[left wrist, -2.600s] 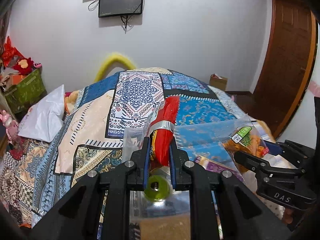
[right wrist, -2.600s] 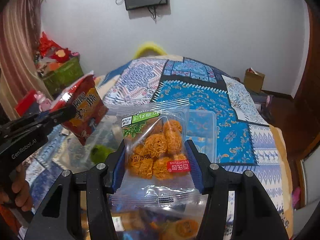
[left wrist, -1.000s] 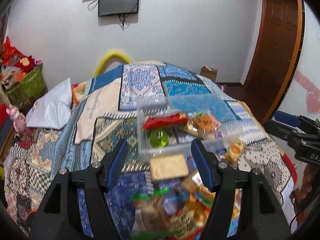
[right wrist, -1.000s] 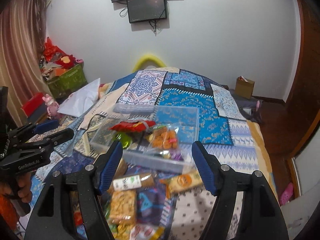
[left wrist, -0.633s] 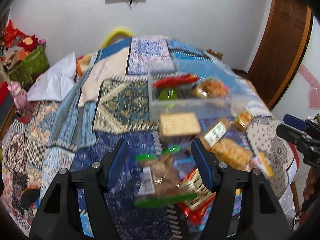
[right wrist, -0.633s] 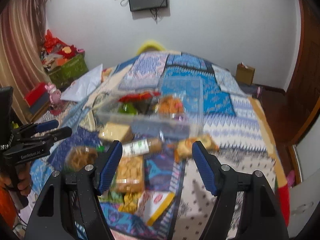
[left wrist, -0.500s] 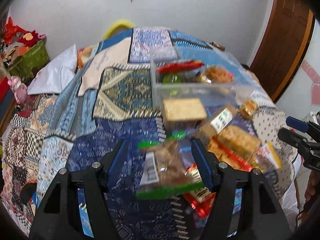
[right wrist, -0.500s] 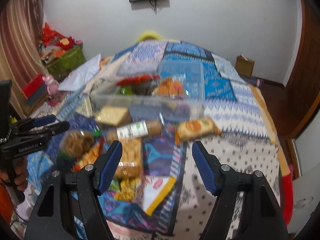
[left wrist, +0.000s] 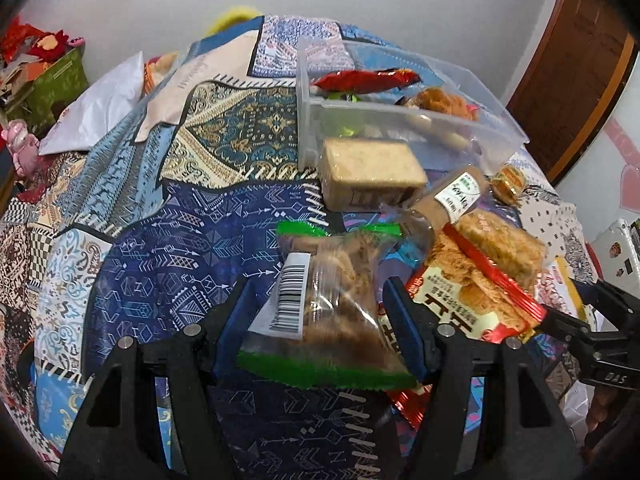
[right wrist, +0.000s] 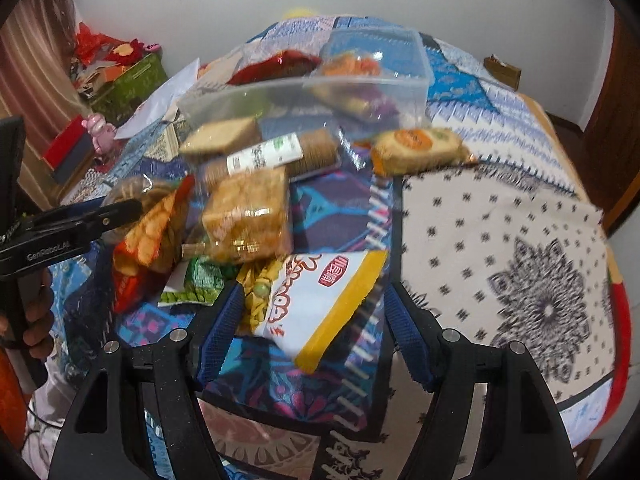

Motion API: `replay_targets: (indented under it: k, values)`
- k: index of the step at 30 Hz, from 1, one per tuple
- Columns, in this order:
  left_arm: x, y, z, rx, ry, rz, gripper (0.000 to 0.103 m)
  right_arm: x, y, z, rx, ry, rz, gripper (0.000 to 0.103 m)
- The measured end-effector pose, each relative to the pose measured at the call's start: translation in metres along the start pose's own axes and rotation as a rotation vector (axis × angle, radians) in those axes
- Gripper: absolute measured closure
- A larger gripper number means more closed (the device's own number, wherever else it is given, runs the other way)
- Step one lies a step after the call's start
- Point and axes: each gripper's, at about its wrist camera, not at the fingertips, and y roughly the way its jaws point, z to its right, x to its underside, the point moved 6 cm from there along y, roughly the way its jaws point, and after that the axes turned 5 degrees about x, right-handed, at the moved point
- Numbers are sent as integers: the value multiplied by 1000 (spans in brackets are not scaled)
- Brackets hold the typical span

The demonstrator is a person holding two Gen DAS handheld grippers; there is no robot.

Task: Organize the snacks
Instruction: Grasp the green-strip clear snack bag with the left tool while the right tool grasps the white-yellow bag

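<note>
My left gripper (left wrist: 316, 312) is spread wide around a green-edged snack bag (left wrist: 320, 312); my right gripper (right wrist: 312, 320) gapes over a white-and-yellow packet (right wrist: 320, 300). Clear bin (right wrist: 360, 76) at twelve o'clock.

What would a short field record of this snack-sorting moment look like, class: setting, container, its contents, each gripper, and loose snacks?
setting: patchwork bedspread
container: clear plastic bin, open
contents: red snack packet, orange fried snack bag
left gripper: open, around green-edged snack bag
right gripper: open, over white and yellow snack packet
loose snacks: cracker block, biscuit roll, round pastry pack
</note>
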Motion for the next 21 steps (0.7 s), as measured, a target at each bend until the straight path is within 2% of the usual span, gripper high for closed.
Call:
replay_targets:
  k: [1, 3, 5, 6, 8, 12, 21]
  values:
    - [0, 1, -1, -2, -2, 3, 38, 0, 0, 1, -9, 13, 3, 36]
    - [0, 2, -1, 3, -7, 12, 38, 1, -2, 2, -30, 25, 10, 45]
    - [-1, 3, 0, 7, 0, 19, 39, 0, -2, 0, -53, 25, 11, 62]
    - [-1, 3, 0, 5, 7, 25, 43, -1, -2, -2, -54, 19, 13, 63]
    - [-1, 3, 2, 8, 16, 36, 47, -3, -4, -2, -24, 3, 31, 75]
    - [0, -1, 6, 4, 42, 54, 55, -5, -8, 0, -34, 9, 41, 77]
    - [-6, -28, 5, 11, 25, 120, 57, -14, -27, 14, -16, 36, 96, 84]
